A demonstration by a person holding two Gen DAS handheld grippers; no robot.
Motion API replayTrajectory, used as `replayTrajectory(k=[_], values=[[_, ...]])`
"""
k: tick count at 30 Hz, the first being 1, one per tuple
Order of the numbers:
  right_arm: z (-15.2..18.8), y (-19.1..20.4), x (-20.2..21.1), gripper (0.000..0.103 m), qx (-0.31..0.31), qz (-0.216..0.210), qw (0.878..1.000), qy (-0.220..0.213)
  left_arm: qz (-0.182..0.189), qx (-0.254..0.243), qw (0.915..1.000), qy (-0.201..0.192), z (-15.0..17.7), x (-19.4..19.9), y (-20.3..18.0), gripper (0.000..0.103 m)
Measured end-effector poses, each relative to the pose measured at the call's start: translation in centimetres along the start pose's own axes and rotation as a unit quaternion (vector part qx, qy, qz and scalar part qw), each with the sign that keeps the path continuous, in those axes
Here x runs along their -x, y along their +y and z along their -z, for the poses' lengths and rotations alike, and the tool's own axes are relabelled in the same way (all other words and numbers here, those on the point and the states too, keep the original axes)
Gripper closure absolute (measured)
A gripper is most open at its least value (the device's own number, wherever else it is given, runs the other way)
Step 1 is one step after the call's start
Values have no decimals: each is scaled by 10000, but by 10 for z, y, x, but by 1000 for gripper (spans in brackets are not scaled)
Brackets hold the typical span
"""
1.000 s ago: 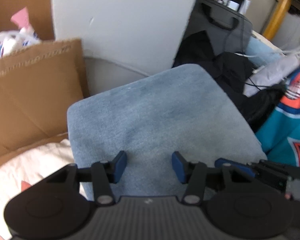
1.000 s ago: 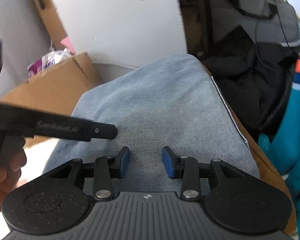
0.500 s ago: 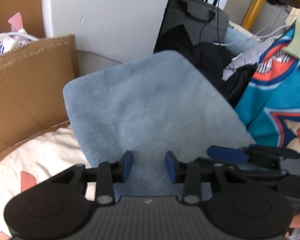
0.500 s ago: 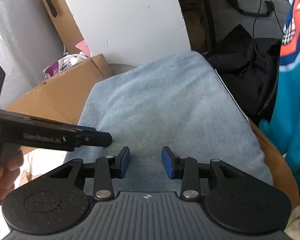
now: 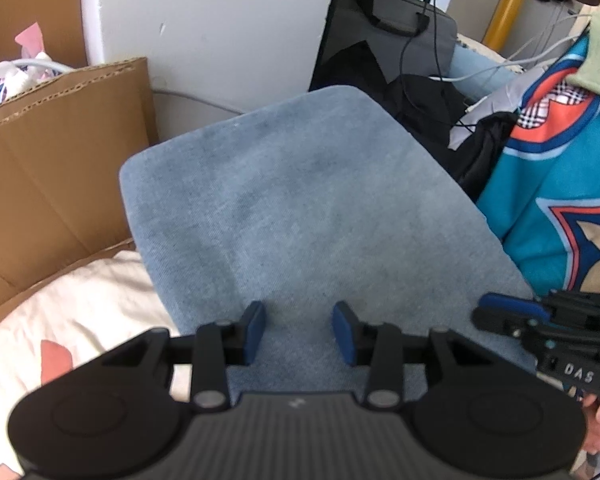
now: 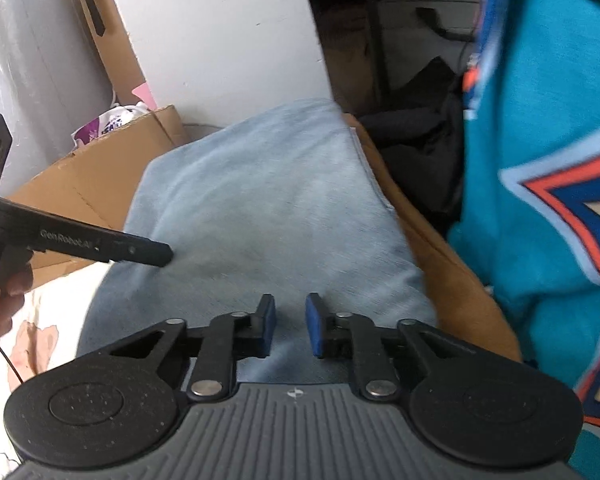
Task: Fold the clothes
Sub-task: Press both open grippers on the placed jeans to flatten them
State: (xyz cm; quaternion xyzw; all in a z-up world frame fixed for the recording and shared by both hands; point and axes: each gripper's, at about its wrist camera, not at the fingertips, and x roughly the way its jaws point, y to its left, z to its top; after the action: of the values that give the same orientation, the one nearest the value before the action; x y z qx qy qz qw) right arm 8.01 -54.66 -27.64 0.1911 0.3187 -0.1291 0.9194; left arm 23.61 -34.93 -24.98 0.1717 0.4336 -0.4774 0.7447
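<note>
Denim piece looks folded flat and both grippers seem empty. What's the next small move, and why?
Probably swing the right gripper toward the teal jersey beside it. The folded denim lies flat and squared, the right jaws have just been closing with nothing between them, and the left gripper is open over the denim.

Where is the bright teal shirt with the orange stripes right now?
The teal shirt fills the right side of both wrist views, just right of the folded blue denim and in front of a pile of black clothes.
</note>
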Motion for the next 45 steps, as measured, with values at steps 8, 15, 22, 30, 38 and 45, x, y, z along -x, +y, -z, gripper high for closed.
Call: replayTrajectory(k=[8,15,22,30,38,45], values=[[4,-17,5,97,-62,416,9991,-49,-79,-241,9996,74,6,10,-8,61],[8,-17,9,97,10,643,9979,-40,-62,-609,9979,214,28,33,-16,61],[10,1,27,93,182,596,9978,-244,78,-510,9987,58,51,61,-15,62],[23,17,32,93,171,56,9998,-54,191,-496,9985,145,66,60,-25,63],[43,12,41,92,127,170,9991,363,39,-404,9992,57,60,62,-17,63],[47,-16,53,59,-915,-36,9955,230,-209,26,9998,39,65,62,0,37]])
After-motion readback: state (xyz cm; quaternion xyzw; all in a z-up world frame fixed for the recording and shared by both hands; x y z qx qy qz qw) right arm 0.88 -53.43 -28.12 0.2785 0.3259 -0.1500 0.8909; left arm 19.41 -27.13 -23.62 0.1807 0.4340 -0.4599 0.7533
